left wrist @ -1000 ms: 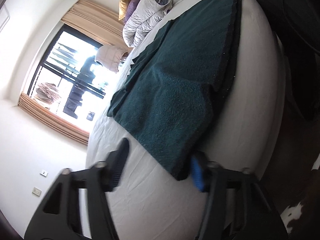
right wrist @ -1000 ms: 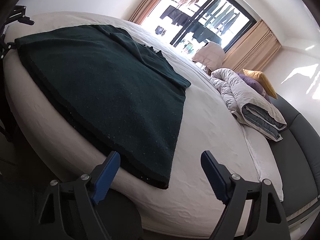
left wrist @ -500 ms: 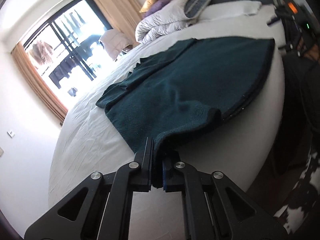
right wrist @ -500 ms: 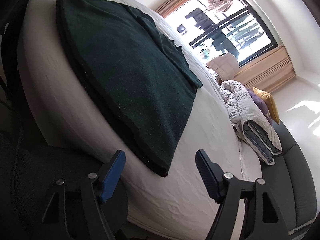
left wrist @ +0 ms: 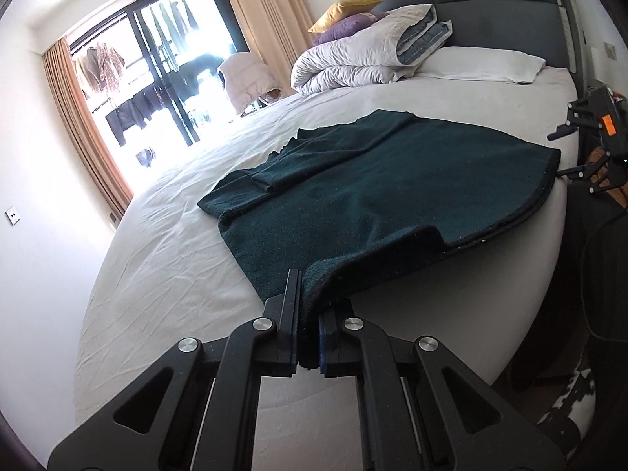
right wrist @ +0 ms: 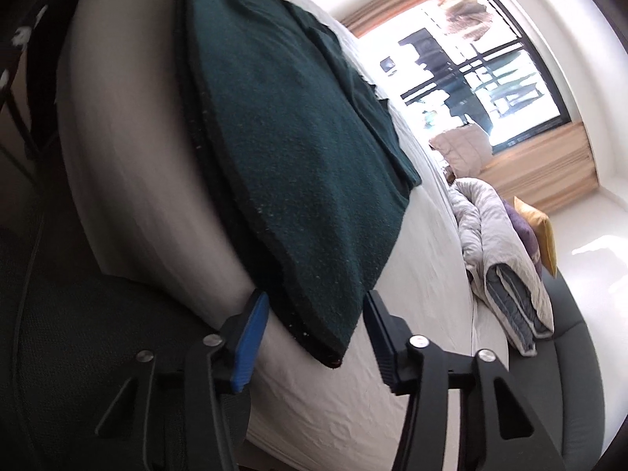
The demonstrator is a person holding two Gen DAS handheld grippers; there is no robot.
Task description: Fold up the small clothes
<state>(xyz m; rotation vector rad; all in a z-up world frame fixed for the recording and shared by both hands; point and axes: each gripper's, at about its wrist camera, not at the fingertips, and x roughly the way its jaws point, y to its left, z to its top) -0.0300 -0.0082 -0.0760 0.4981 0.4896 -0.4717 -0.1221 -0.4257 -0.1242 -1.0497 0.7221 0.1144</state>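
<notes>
a: where was the dark green garment?
b: flat on the white bed. my left gripper was clamped on its near corner; my right gripper sat spread apart around the other corner, not pinching.

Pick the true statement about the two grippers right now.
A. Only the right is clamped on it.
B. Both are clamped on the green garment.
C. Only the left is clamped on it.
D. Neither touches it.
C: the left gripper pinches a corner of the green garment, while the right gripper is open around another corner.
</notes>
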